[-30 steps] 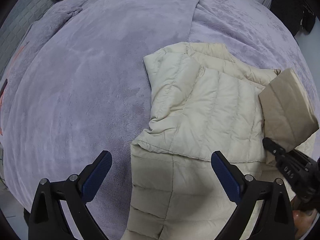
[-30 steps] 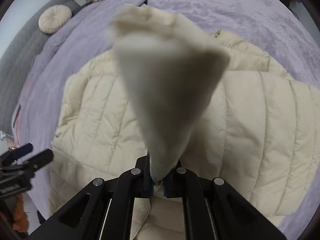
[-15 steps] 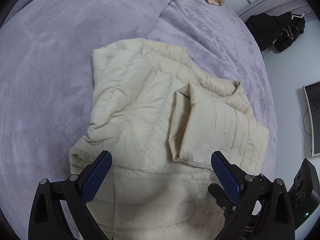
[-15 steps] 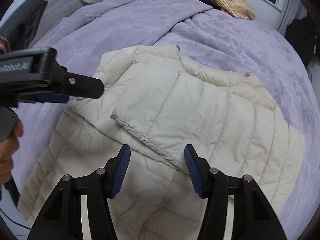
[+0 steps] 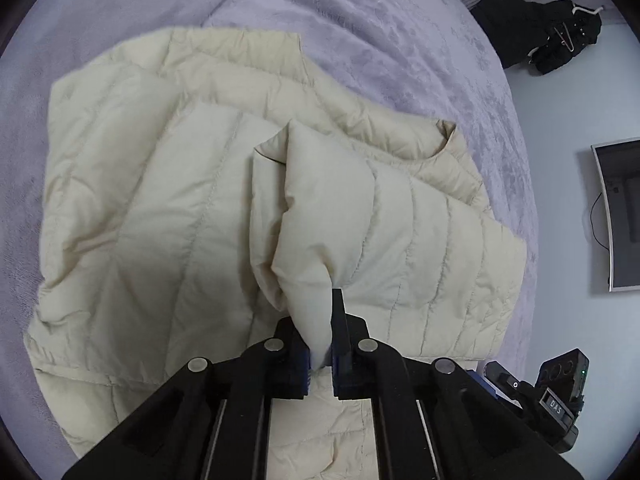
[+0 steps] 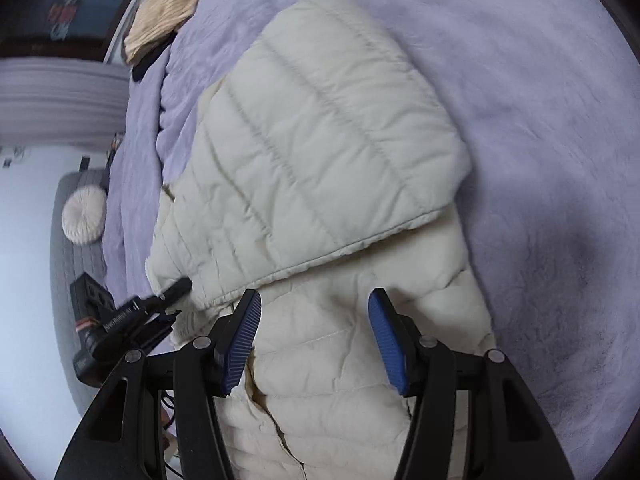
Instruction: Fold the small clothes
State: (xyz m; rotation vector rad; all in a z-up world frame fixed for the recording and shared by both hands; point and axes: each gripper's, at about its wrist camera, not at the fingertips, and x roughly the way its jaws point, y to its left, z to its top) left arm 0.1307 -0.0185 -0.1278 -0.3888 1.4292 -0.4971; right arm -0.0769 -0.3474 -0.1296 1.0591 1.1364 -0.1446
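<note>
A cream quilted puffer jacket (image 5: 168, 216) lies spread on a lavender plush bedspread (image 5: 360, 28), its collar toward the far side in the left wrist view and its quilted panels running outward from the middle. The left gripper (image 5: 320, 364) has its two fingers drawn close together and clamped on a pinched ridge of the jacket's folded sleeve (image 5: 360, 216), so the cloth rises from the jaws in a narrow peak and fans out into the folded panel lying across the jacket's body. In the right wrist view the same jacket (image 6: 320, 168) fills the centre, with a folded panel lying over its lower part and its hem edge crossing just beyond the fingertips. The right gripper (image 6: 316, 336) hangs over the jacket's near portion with its blue-padded fingers (image 6: 386, 340) spread wide apart and nothing between them; whether the pads touch the cloth cannot be told. At the left of that view the left gripper's black body (image 6: 132, 316) reaches to the jacket's edge. Far off on the bedspread lies a folded tan ribbed knit (image 6: 168, 12), and a round cream cushion (image 6: 84, 214) rests on a grey sofa (image 6: 60, 280) to the left. In the left wrist view dark clothing (image 5: 544, 36) hangs at the far right, and a screen (image 5: 620, 216) sits on the wall at the right.
</note>
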